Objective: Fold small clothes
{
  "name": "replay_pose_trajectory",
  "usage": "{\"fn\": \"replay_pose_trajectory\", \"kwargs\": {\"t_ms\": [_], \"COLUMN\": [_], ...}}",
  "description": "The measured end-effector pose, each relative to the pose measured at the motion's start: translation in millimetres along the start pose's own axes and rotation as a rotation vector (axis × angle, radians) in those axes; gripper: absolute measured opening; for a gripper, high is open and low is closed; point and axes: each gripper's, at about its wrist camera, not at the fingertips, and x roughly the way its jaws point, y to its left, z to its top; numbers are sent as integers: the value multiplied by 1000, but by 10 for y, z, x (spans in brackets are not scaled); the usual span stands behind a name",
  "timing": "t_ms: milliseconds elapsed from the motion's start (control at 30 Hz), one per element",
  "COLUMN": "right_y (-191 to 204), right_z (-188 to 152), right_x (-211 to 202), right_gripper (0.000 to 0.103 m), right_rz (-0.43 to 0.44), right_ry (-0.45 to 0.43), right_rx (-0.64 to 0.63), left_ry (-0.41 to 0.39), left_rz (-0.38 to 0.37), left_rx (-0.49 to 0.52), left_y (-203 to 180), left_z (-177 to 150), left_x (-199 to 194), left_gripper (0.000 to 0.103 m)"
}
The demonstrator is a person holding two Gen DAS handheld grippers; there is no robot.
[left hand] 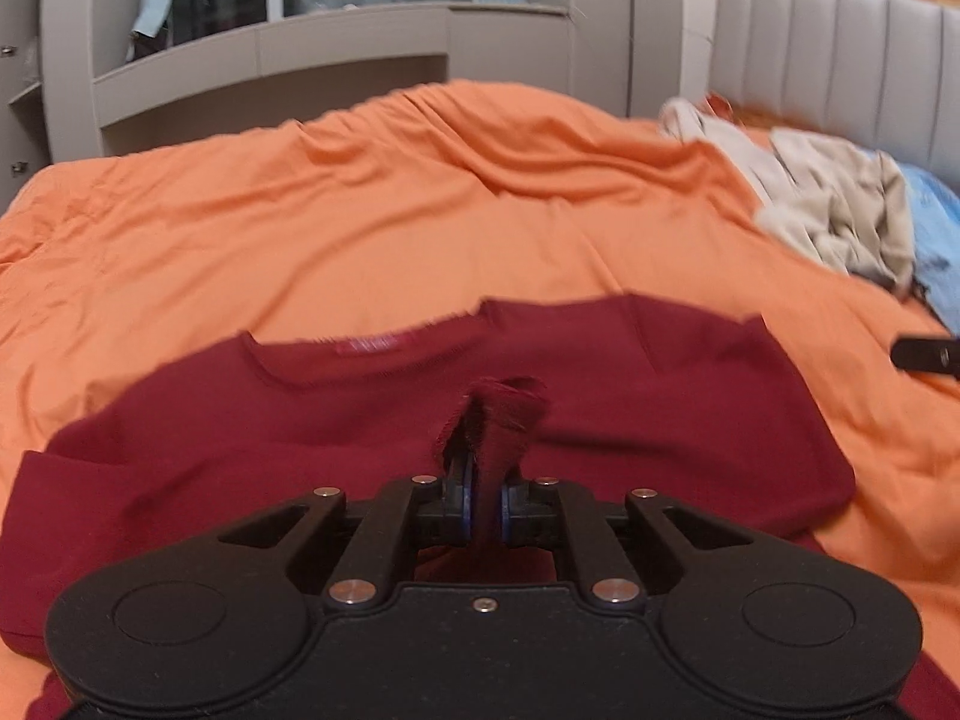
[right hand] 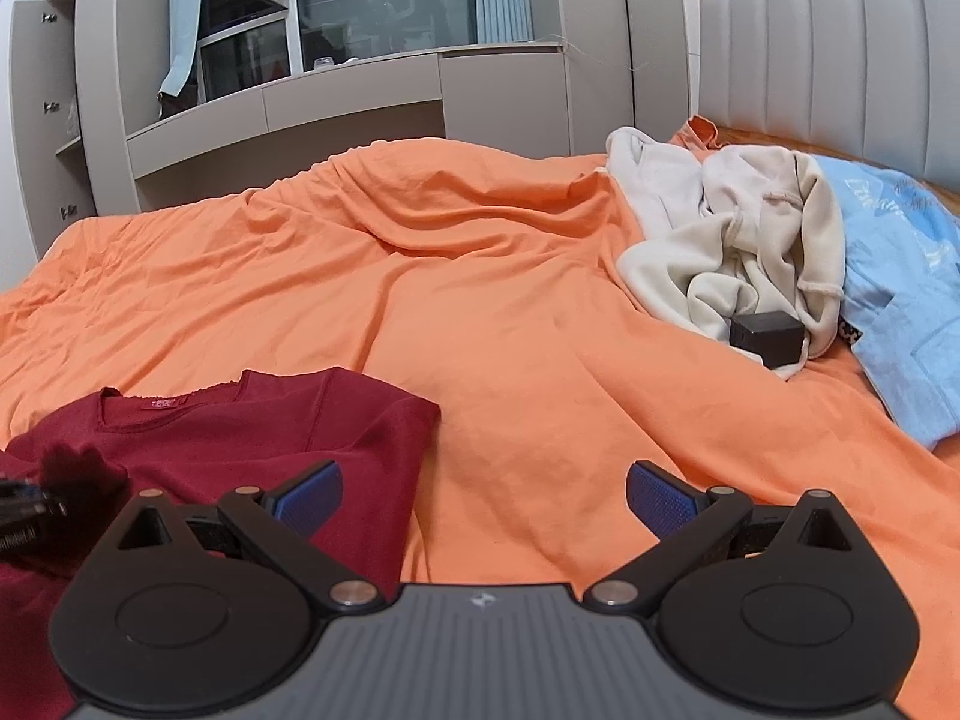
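Note:
A dark red shirt [left hand: 630, 396] lies on the orange bedsheet [left hand: 360, 228], neckline away from me, partly folded. My left gripper [left hand: 489, 480] is shut on a bunched piece of the shirt's fabric and holds it above the shirt's middle. In the right wrist view the shirt [right hand: 288, 432] lies at lower left, with the left gripper [right hand: 24, 504] and its pinched fabric at the left edge. My right gripper [right hand: 483, 501] is open and empty over the bare sheet [right hand: 480, 312], just right of the shirt's right edge.
A pile of beige clothes [right hand: 732, 252] and a light blue garment [right hand: 900, 300] lie at the right near the grey headboard [right hand: 840, 48]. A small black box [right hand: 767, 333] sits by the pile. Grey cabinets [right hand: 288, 102] and a window stand beyond the bed.

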Motion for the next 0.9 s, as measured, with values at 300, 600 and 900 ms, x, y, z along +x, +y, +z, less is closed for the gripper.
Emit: {"fn": "replay_pose_trajectory", "kwargs": {"t_ms": [300,600,900], "right_y": [65,249,676], "right_z": [-19,-65,-168], "right_x": [27,94,155], "right_gripper": [103,103,103], "right_rz": [14,95,240], "right_ry": [13,40,96], "right_rx": [-6,-14,-75], "left_ry": [65,52,40], "left_rz": [-126,-87,122], "left_rx": [-68,-168,-227], "left_y": [91,369,1127], "left_z": [-38,-4,-77], "left_x": [3,-277,-635], "left_gripper": [64,102,102]}}
